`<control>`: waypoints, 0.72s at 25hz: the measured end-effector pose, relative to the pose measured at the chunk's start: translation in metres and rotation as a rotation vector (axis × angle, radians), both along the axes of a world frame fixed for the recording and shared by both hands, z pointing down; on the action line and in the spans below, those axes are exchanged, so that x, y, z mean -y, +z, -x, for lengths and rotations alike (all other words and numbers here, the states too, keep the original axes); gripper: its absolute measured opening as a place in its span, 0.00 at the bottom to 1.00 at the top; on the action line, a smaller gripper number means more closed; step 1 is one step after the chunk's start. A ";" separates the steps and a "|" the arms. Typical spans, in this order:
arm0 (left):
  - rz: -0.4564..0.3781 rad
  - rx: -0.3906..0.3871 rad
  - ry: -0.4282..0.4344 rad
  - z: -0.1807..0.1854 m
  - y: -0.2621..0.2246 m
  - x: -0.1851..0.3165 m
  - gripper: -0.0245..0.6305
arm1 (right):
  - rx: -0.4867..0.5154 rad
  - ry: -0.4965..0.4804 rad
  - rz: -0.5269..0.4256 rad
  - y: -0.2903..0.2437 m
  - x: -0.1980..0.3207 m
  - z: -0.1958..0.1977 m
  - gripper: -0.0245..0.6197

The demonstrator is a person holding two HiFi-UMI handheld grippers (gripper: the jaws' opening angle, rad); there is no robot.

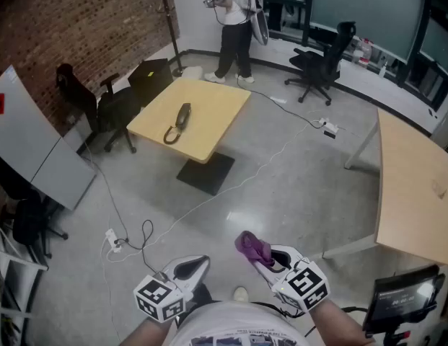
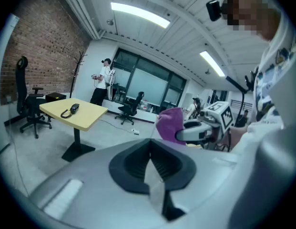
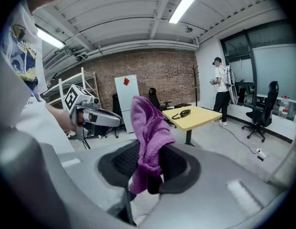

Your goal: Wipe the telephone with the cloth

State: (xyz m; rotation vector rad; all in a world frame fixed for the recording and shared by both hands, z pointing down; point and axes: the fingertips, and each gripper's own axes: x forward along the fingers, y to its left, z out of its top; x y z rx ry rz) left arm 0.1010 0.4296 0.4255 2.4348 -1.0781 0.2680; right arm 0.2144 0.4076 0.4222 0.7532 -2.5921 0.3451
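Your left gripper [image 1: 198, 264] and right gripper [image 1: 269, 256] sit nearest you in the head view, the right one carrying the purple cloth [image 1: 252, 246], while the telephone [image 1: 182, 117] lies on the far bench [image 1: 216, 107], well apart from both. Your left gripper view shows its jaws clenched together on nothing. Your right gripper view shows its jaws grasping the cloth, which stands up between them.
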 end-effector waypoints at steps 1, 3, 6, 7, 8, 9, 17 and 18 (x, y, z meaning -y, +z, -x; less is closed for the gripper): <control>-0.001 0.002 0.004 -0.002 0.000 0.002 0.04 | 0.000 0.000 -0.001 0.000 0.002 -0.001 0.21; -0.005 0.009 0.010 -0.003 -0.001 0.005 0.04 | 0.000 -0.002 -0.004 0.001 0.004 -0.001 0.21; -0.007 0.011 0.009 -0.001 -0.003 0.003 0.04 | 0.001 -0.012 -0.007 0.001 0.003 0.003 0.21; -0.008 0.009 0.007 0.000 -0.004 0.002 0.04 | 0.000 -0.015 -0.008 0.000 0.002 0.004 0.21; -0.008 0.006 0.004 0.001 -0.005 0.001 0.04 | -0.002 -0.019 -0.009 -0.001 0.002 0.005 0.21; -0.009 0.002 0.000 0.002 -0.005 0.000 0.04 | -0.002 -0.022 -0.008 -0.001 0.002 0.006 0.21; 0.002 0.006 -0.021 0.010 -0.003 -0.008 0.04 | 0.001 -0.054 0.001 -0.002 -0.005 0.017 0.21; 0.003 0.004 -0.025 0.010 -0.004 -0.008 0.04 | 0.001 -0.057 0.007 -0.002 -0.005 0.018 0.21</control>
